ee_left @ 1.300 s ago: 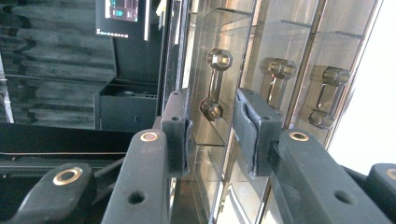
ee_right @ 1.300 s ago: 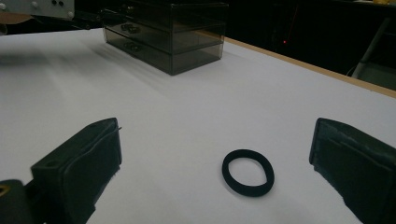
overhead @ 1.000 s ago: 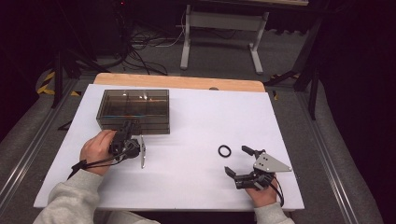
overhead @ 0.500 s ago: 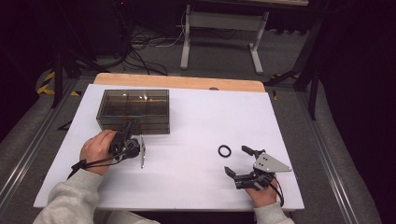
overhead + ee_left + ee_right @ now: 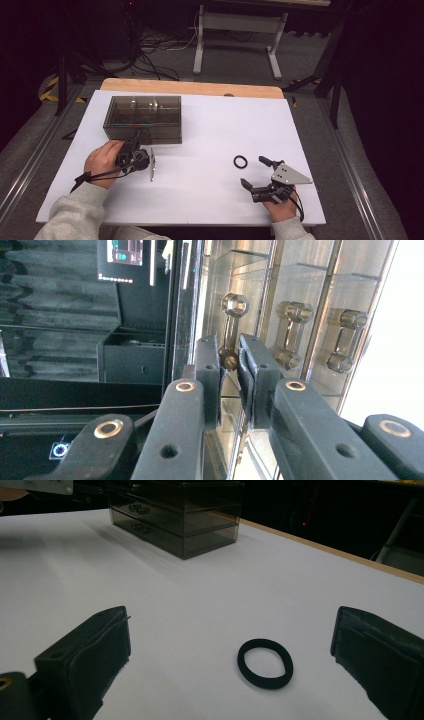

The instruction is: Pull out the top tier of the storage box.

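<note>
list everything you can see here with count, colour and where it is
drawer box: one, smoky clear plastic, far left of the table
drawer handles: three, brass-coloured, on the box front; the left tongs pinch the nearest one
hair tie: one, black, lying flat on the table, right of centre, just ahead of the right tongs
table: one, white top with a wooden far edge
metal stand: one, grey, on the floor beyond the table
cables: several, black, on the floor beyond the table
left tongs: black, closed on a handle
right tongs: black, open, either side of the hair tie
sleeves: two, grey, near edge
</note>
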